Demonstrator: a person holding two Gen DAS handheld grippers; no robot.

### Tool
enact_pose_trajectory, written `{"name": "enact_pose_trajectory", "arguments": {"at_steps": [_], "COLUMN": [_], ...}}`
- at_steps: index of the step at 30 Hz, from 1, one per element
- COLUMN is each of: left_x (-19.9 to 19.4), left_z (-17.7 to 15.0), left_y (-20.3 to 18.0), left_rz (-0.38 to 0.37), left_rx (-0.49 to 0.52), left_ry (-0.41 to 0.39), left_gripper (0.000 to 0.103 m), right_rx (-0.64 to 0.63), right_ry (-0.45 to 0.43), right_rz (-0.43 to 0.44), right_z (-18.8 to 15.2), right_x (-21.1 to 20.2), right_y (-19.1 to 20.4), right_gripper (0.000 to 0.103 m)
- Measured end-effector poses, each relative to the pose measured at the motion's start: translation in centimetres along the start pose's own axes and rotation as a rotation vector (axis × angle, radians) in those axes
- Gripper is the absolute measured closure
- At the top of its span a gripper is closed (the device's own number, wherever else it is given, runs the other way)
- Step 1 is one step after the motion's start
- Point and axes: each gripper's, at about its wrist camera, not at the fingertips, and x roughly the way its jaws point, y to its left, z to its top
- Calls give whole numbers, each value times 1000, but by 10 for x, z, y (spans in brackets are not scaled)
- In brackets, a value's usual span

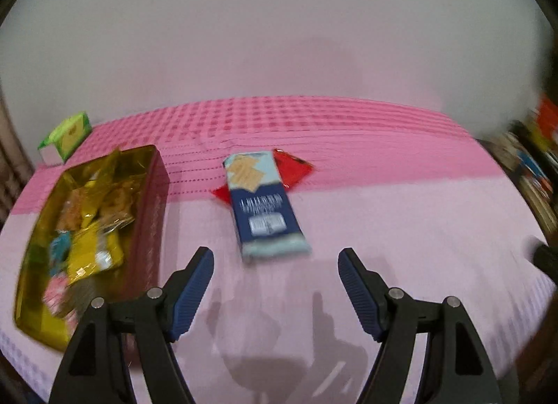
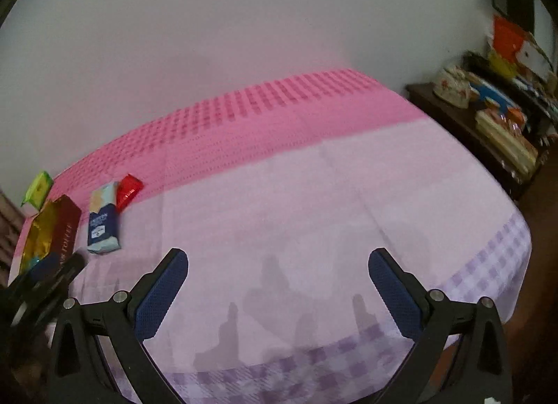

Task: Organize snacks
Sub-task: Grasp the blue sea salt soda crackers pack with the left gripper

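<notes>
A pale wall backs a tabletop (image 2: pixel 314 202) draped in pink and lilac cloth, its checked hem falling over the near edge. The right tongs (image 2: pixel 278 285) are spread wide with nothing between them, over a broad bare stretch of cloth that runs to the right edge. The left tongs (image 1: pixel 275 285) are also spread and empty, hanging above open cloth just short of a blue cracker packet (image 1: pixel 265 208). That packet lies partly over a red wrapper (image 1: pixel 293 167). Left of them, near the tabletop's left edge, sits a gold-lined box (image 1: pixel 150 215) holding assorted snacks. A green carton (image 1: pixel 66 135) stands at the far left corner. A cluttered dark shelf (image 2: pixel 488 125) stands beyond the right edge.
</notes>
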Motion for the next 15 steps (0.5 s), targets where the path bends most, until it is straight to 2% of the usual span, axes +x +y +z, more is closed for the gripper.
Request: {"name": "enact_pose_trajectory", "arguments": {"at_steps": [4, 7, 11, 15], "left_x": [47, 75, 77, 77], "left_z": [23, 26, 23, 21], "left_y": [2, 4, 7, 2], "left_rz": [63, 147, 157, 120], "left_rx": [-51, -64, -87, -91], "left_ry": [79, 154, 141, 165], "left_gripper": [28, 28, 25, 28], "right_rx": [3, 28, 33, 47], "right_ry": [-2, -3, -3, 5], "right_rz": [21, 64, 102, 111], "right_z": [11, 14, 17, 19], "right_x": [-13, -19, -23, -24], "right_y": [-16, -26, -28, -31], "right_gripper": [0, 0, 0, 0]}}
